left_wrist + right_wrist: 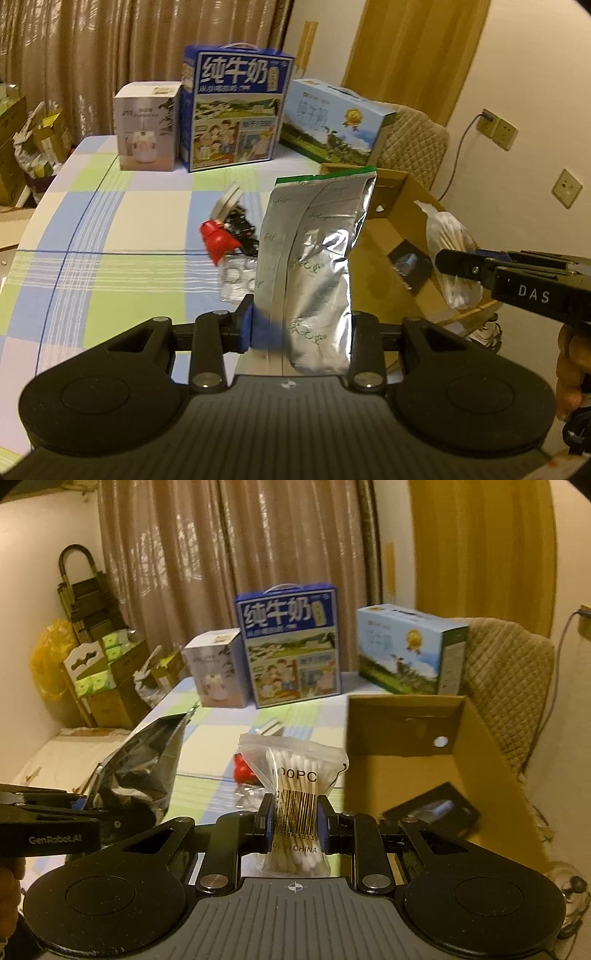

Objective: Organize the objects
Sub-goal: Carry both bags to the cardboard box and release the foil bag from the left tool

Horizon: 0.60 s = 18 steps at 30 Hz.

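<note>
We hold the left gripper (301, 325) w/ fingers closed on the lower part of a silver foil pouch (314, 251), upright above the checked tablecloth (110, 229). Our right gripper (294, 821) has its fingers squeezed narrow on a bag of cotton swabs (295, 775), approx. at the barcode, just beside the open cardboard box (480, 746). A black item (436, 812) lies inside the box.
</note>
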Each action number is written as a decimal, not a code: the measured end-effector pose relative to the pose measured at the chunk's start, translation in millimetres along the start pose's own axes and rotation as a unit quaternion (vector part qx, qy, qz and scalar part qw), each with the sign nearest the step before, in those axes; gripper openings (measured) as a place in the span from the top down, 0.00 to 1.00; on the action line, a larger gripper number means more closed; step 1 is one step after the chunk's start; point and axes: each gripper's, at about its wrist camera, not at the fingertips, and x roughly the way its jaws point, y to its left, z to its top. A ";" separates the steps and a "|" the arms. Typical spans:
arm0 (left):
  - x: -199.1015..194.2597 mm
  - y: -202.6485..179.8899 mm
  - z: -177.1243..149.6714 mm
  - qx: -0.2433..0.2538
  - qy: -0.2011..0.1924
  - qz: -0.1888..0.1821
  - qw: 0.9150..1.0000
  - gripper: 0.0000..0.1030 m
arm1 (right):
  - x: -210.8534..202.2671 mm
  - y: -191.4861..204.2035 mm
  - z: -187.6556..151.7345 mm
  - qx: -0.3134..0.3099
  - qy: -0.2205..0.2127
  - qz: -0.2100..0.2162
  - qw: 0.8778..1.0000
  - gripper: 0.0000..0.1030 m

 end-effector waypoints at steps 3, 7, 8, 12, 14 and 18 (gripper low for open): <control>0.0 -12.8 4.1 0.006 -0.002 -0.008 1.000 0.71 | -8.7 -16.9 0.8 0.005 0.000 -0.014 1.000 0.81; 2.8 -31.3 12.6 0.017 -0.005 -0.020 1.000 0.71 | -21.1 -40.8 1.4 0.009 -0.002 -0.036 0.999 0.81; 3.8 -35.9 14.7 0.020 -0.005 -0.023 1.000 0.71 | -25.0 -47.0 1.8 0.011 -0.003 -0.042 0.999 0.81; 14.2 -57.4 24.7 0.033 -0.002 -0.037 0.999 0.71 | -34.3 -73.3 3.9 0.015 -0.003 -0.064 0.998 0.81; 21.8 -69.1 31.0 0.039 -0.001 -0.045 0.998 0.71 | -34.9 -84.7 5.6 0.017 -0.001 -0.072 0.997 0.81; 36.6 -94.4 42.5 0.051 -0.001 -0.060 0.997 0.71 | -33.5 -106.5 6.4 0.023 0.004 -0.085 0.996 0.81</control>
